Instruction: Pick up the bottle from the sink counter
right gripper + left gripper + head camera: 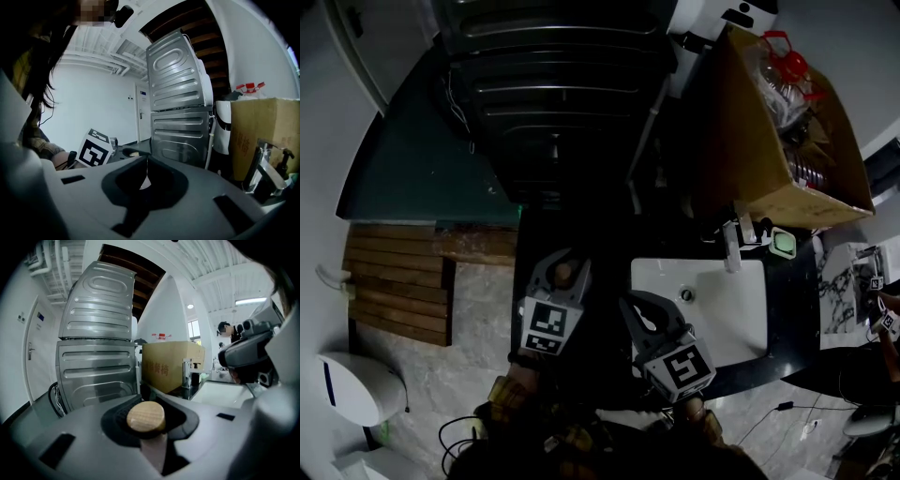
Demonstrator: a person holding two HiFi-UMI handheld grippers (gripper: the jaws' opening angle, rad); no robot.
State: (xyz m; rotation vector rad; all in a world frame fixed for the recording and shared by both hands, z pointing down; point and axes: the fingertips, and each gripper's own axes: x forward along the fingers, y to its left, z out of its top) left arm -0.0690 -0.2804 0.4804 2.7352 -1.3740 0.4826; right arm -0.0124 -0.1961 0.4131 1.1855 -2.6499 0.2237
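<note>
Status: grasp made; lift not confirmed.

- Left gripper (pixel 559 265): jaws clamped on the bottle (pixel 146 417) just under its round wooden cap. The pale body hangs down below the jaws. The head view shows the cap as a small brown spot between the jaw tips.
- Right gripper (pixel 649 314): jaws together, only a thin slit of light between them, nothing held. It sits just right of the left gripper, at the near left corner of the sink (pixel 741 323).
- Location: the bottle is left of the sink, over a dark area that may be part of the surface (pixel 792 291). The area is too dark to say for certain.
- Far side: faucet (pixel 732 246), cardboard box (pixel 750 159), and a stack of metal machines (pixel 93 366).

Progress, judged: reach and grip look complete, and the bottle is upright in the jaws. No view shows its base, so it cannot be told whether it has cleared the surface. What remains is a straight lift, or confirming one. The right gripper appears idle.
</note>
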